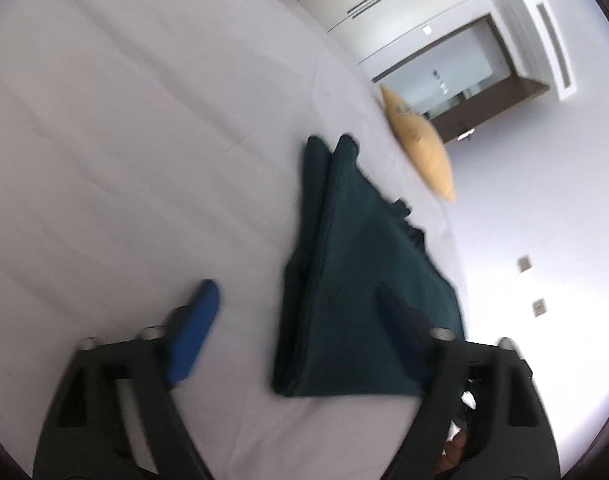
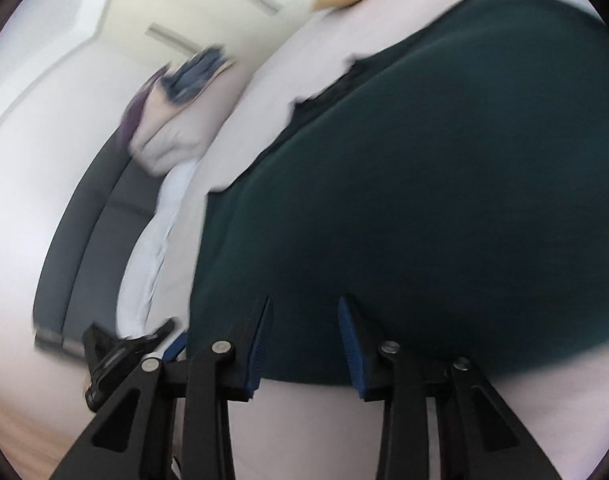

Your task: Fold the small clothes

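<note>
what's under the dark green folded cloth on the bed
The dark green folded cloth lies on the white bed sheet, which shows all around it. Whatever sits directly beneath its layers is covered.

1. Dark teal garment (image 1: 360,280), knit-looking fabric, lies flat on the white bed sheet (image 1: 124,140).
2. Folded lengthwise into a long wedge: wide end at 6 o'clock in the left wrist view, narrow end at 12 with two rounded tips.
3. Right wrist view: same garment (image 2: 424,200) fills the frame from centre to 3 o'clock, blurred.
</note>
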